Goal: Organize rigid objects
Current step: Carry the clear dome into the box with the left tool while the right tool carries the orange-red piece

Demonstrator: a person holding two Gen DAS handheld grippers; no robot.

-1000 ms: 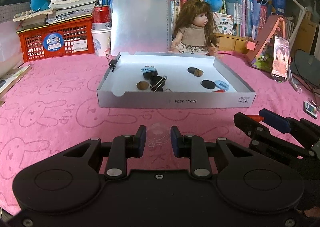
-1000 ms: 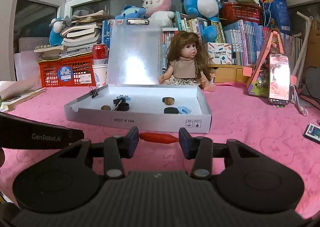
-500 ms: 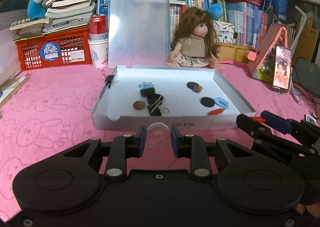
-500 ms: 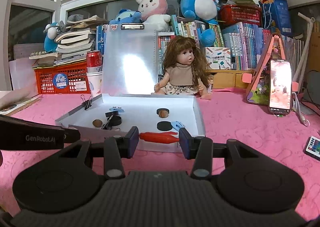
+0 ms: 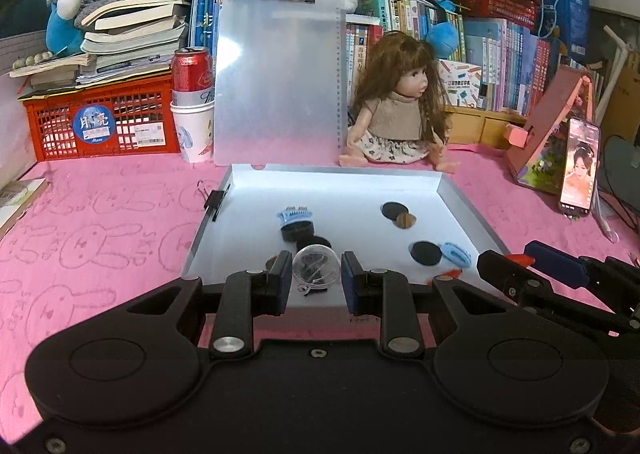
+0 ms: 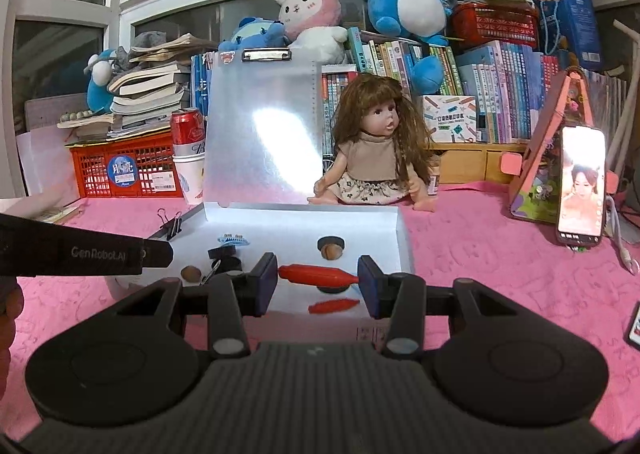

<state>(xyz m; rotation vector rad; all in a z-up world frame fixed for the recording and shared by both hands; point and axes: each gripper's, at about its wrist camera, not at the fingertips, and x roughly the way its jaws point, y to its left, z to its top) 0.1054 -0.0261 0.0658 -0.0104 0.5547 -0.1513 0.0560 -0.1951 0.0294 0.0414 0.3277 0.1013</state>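
Pink bunny-print cloth (image 5: 100, 238), crowded bookshelves (image 6: 500, 94)

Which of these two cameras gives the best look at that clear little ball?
The left wrist view: the clear ball sits centred between the left gripper fingers, shut on it. The right wrist view shows only that gripper's side; the ball is hidden.

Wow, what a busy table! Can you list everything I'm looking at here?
tray: one, white, open on the pink cloth
small pieces in tray: black discs, brown nuts, blue clips, one red stick
clipboard: one, translucent, upright behind tray
doll: one, seated beside clipboard
can: one, red, on a white cup
crate: one, red, far left
phone: one, lit, right
left gripper: holds clear ball
right gripper: holds red piece
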